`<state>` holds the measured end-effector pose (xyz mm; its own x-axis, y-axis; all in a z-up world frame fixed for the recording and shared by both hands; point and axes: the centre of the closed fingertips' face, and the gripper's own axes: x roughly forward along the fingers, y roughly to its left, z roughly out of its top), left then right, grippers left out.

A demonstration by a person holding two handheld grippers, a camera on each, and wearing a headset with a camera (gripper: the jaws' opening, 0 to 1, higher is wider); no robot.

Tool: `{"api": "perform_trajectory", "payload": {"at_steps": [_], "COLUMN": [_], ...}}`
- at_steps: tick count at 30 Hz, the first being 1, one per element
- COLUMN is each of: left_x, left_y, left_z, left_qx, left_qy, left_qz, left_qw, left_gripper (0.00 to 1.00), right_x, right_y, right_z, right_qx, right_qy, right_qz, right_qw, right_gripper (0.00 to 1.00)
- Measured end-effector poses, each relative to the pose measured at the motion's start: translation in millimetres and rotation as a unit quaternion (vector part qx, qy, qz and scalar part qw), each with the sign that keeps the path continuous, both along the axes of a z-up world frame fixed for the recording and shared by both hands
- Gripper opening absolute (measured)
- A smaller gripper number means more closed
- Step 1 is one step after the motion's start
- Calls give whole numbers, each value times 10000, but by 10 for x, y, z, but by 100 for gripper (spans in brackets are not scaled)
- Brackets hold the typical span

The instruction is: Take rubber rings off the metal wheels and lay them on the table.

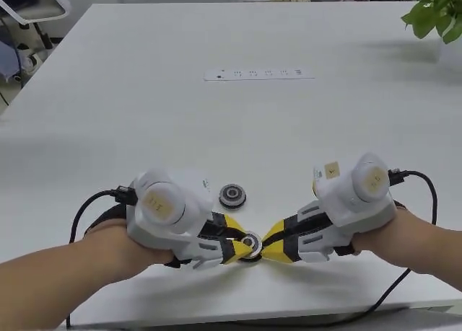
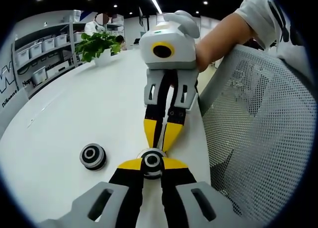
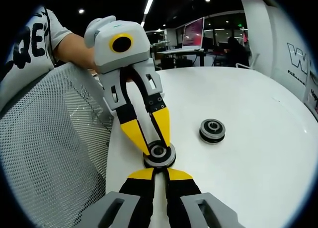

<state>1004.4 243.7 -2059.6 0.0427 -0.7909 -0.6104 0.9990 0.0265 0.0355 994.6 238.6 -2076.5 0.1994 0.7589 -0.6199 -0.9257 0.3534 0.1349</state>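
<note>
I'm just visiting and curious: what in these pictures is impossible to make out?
Head view: the gripped wheel is mostly covered by yellow jaw tips.
Right gripper view: whether the right gripper actually pinches the rubber ring; its tips crowd the wheel's edge.
Head view: markings on the power strip are too small to read.
Head view: the plant is cut off by the top right corner.

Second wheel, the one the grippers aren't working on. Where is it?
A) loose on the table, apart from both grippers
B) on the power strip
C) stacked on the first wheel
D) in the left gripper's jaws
A: the second wheel lies flat on the table, apart from the left gripper and the right gripper, which meet at the other wheel near the table's edge.
</note>
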Motion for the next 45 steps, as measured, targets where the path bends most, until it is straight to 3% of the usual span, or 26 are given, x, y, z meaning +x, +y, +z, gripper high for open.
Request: {"api": "perform_trajectory", "payload": {"at_steps": [6, 15, 20, 26, 28, 30, 41, 45], "left_x": [-1, 2, 3, 2, 2, 4, 9, 10], "left_y": [-2, -2, -6, -5, -6, -7, -12, -11], "left_z": [1, 0, 0, 0, -1, -1, -2, -2], "left_qx": [26, 23, 38, 43, 44, 48, 79, 85], "left_qy": [-46, -50, -65, -58, -60, -63, -63, -65], "left_qz": [-21, -19, -19, -10, -4, 2, 32, 35], "left_qw": [10000, 10000, 10000, 10000, 10000, 10000, 9999, 9999], "left_gripper": [8, 8, 8, 8, 8, 8, 7, 7], "right_x": [10, 36, 42, 76, 104, 102, 93, 87], "right_y": [-15, -64, -70, -88, -45, -67, -38, -20], "right_z": [1, 31, 38, 60, 140, 104, 137, 145], "right_qx": [-29, 322, 471, 599, 939, 791, 955, 931], "right_qy": [77, 627, 884, 1011, 1181, 1087, 1267, 1247], "right_qz": [-93, -569, -783, -1028, -1169, -1104, -1191, -1165], "right_qw": [9999, 9959, 9919, 9877, 9816, 9847, 9801, 9809], "right_gripper": [0, 0, 0, 0, 0, 0, 0, 0]}}
